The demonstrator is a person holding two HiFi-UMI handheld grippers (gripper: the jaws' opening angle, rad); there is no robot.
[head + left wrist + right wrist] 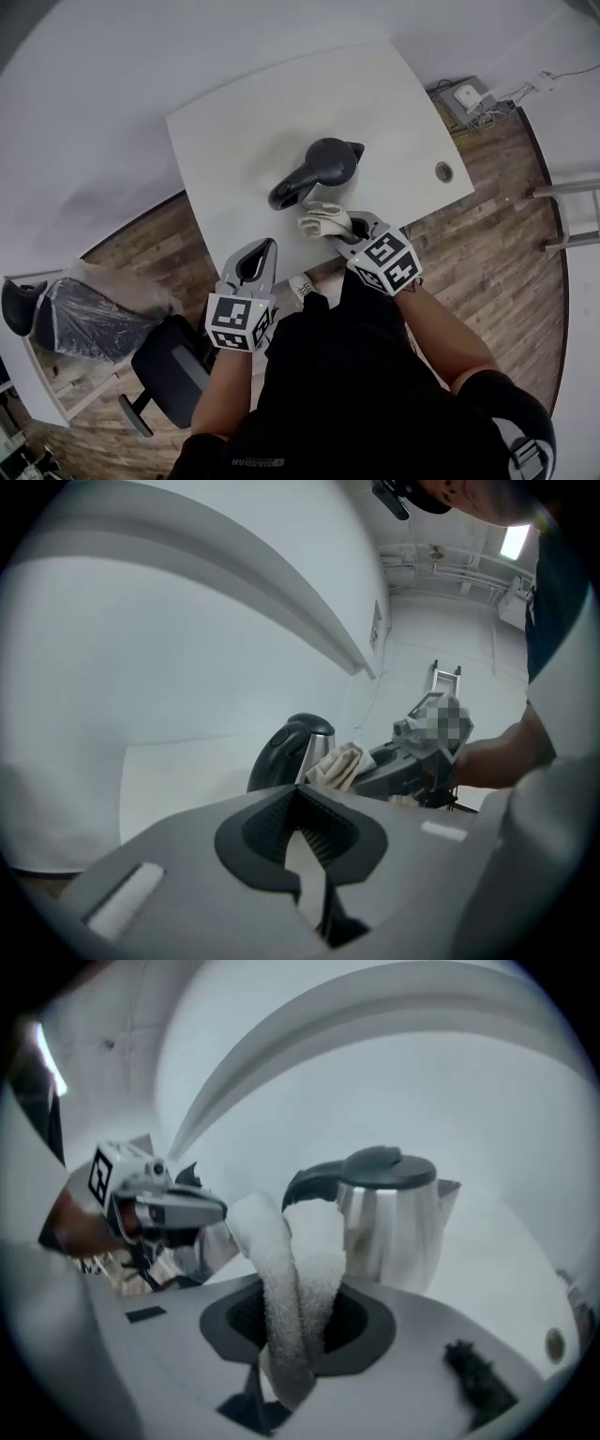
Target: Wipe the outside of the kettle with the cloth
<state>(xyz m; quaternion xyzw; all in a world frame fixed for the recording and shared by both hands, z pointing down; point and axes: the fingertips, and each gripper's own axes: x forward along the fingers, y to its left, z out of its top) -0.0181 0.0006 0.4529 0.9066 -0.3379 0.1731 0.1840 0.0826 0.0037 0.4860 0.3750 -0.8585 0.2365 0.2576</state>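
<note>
A steel kettle (323, 164) with a black lid and handle stands on the white table (234, 141) near its front edge. It also shows in both gripper views (295, 752) (389, 1213). My right gripper (349, 228) is shut on a folded pale cloth (323, 222), held just in front of the kettle's steel wall. In the right gripper view the cloth (295, 1260) sticks up out of the jaws (295, 1293). My left gripper (262, 246) hovers at the table's front edge, left of the cloth, with its tips (298, 794) together and nothing between them.
A round cable hole (443, 171) sits near the table's right corner. A black office chair (169, 366) and a plastic-wrapped chair (84, 314) stand at the lower left. Cables and a socket box (464, 98) lie on the wooden floor behind the table.
</note>
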